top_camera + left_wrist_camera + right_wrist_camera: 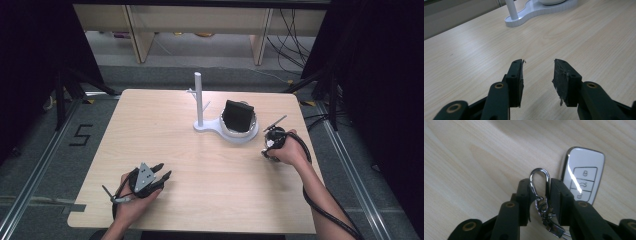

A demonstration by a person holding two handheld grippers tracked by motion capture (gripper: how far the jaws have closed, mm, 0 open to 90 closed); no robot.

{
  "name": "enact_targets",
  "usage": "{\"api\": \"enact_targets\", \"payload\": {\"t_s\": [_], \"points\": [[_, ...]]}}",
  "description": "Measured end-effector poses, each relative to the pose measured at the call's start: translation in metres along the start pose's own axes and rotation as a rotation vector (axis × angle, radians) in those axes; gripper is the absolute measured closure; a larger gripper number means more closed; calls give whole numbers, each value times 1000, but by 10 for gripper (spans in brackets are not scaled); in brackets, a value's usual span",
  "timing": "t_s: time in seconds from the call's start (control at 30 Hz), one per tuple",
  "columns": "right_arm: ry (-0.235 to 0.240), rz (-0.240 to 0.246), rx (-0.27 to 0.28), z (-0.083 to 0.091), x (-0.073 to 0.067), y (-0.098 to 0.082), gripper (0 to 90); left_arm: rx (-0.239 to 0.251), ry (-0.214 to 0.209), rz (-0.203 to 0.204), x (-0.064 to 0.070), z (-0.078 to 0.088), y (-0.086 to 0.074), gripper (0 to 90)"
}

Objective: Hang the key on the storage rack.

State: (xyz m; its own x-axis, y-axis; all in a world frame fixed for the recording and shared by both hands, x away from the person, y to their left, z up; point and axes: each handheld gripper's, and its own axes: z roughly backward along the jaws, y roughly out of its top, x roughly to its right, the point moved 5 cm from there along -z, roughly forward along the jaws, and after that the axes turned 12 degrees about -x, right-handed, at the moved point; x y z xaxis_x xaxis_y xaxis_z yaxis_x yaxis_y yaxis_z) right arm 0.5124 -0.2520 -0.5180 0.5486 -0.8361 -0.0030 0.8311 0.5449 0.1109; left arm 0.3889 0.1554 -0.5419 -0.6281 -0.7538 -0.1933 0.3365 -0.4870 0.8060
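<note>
A white car key fob [584, 170] with three button icons lies flat on the wooden table [474, 157]. A silver carabiner [539, 173] on a short chain is attached to it. My right gripper [539, 183] is shut on the carabiner, one jaw on each side. In the high view my right gripper [271, 142] points down at the table's right side, just right of the white dish. My left gripper [538, 62] stands open with nothing between its jaws, low over bare wood near the front left [164, 171].
A white stand with an upright peg pole [199, 100] [512, 10] sits mid-table toward the back. Its base joins a round white dish [252, 134] holding a tilted black box [238, 116]. Dark curtains and floor rails flank the table [150, 130].
</note>
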Motion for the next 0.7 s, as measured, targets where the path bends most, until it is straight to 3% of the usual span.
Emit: {"api": "enact_targets", "payload": {"t_s": [0.07, 0.17, 0.33, 0.47, 0.7], "points": [[1, 21, 8, -3, 0, 1, 694, 1, 0, 1, 0, 0, 0, 586], [12, 18, -24, -6, -1, 0, 695, 6, -5, 0, 0, -1, 0, 586], [2, 57, -12, -6, -3, 0, 771, -1, 0, -1, 0, 0, 0, 586], [26, 54, -25, -6, -6, -1, 869, 6, -5, 0, 0, -1, 0, 586], [45, 42, -35, -6, -10, 0, 871, 8, -5, 0, 0, -1, 0, 586]]}}
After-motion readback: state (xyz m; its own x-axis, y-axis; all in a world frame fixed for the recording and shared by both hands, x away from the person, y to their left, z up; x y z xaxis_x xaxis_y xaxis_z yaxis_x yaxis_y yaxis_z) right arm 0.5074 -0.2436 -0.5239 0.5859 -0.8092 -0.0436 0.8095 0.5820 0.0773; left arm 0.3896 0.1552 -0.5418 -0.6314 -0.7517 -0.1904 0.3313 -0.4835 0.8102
